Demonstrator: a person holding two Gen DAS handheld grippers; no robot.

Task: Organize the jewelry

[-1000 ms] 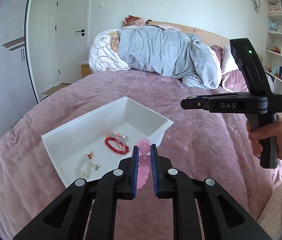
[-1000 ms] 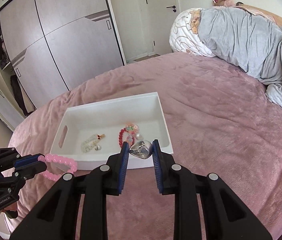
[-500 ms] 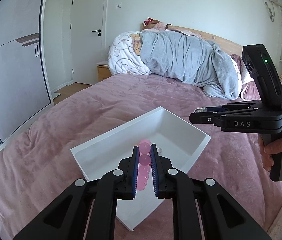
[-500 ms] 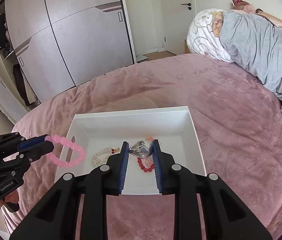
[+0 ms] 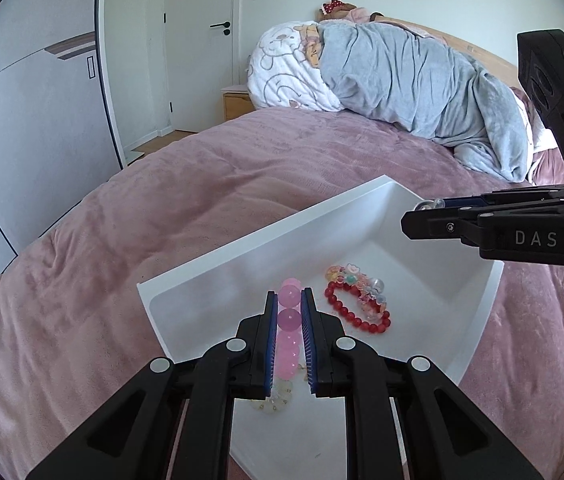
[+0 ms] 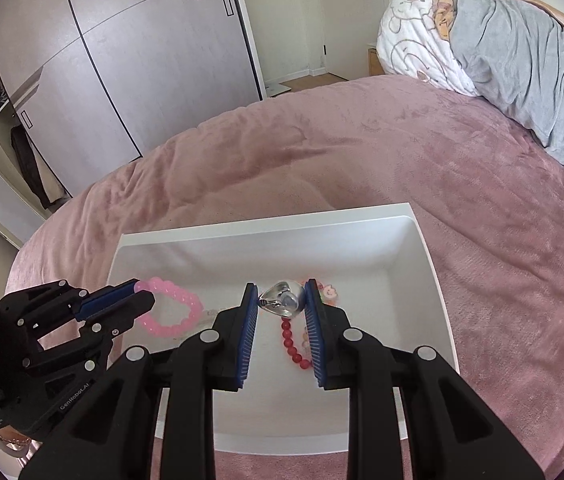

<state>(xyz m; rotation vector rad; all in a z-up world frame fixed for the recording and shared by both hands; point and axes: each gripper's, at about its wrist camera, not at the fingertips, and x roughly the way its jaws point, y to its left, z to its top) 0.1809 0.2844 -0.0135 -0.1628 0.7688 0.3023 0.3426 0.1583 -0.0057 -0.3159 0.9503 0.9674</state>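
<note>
A white tray (image 5: 266, 240) lies on the pink bedspread; it also shows in the right wrist view (image 6: 266, 224). My left gripper (image 5: 289, 300) is shut on a pink bead bracelet (image 5: 288, 322) and holds it above the tray's near end; the bracelet hangs as a loop in the right wrist view (image 6: 170, 312). My right gripper (image 6: 280, 300) is shut on a clear heart-shaped piece (image 6: 282, 300) above the tray's middle. A red bead bracelet (image 5: 356, 312) and a pastel charm bracelet (image 5: 356, 280) lie in the tray. A pale bracelet (image 5: 276, 398) lies under my left gripper.
The pink bedspread (image 5: 162, 208) surrounds the tray. A grey blanket and white pillow (image 5: 402, 80) lie heaped at the bed's head. Wardrobe doors (image 6: 122, 60) stand beyond the bed's left side.
Both grippers have moved forward over the tray, each still holding its piece. The tray looks nearer and lower in both views.
</note>
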